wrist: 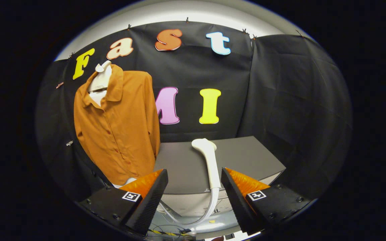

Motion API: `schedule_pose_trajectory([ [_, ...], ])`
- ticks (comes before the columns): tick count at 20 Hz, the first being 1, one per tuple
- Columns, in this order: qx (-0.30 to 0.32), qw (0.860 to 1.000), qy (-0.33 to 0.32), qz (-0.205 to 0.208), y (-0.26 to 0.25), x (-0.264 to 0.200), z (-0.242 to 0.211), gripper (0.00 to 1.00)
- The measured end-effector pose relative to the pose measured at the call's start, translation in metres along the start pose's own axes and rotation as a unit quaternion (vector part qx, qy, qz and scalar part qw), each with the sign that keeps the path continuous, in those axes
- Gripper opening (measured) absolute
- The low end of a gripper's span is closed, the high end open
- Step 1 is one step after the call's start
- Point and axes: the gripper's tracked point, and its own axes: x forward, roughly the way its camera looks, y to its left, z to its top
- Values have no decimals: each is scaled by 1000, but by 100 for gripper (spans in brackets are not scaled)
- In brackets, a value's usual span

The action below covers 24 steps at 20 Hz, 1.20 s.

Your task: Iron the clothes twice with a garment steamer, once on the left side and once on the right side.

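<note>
The steamer lies on the grey table, head away, its handle reaching back to the table's near edge just ahead of the gripper, whose fingers stand apart with nothing between them. Its hose loops down off the edge between the fingers. Left of the table an orange shirt hangs on a white form; the left finger hides its hem
</note>
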Motion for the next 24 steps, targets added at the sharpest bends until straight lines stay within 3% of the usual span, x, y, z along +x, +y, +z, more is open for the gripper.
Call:
schedule_pose_trajectory([
  [7,4,994,112,-16,-42,100,-63,99],
  [13,17,987,160,-15,-53,147,-98,99],
  [15,23,985,169,-15,-54,154,-106,71],
  [19,-4,988,152,-8,-59,162,-108,35],
  [24,36,994,100,1,-62,153,-97,24],
])
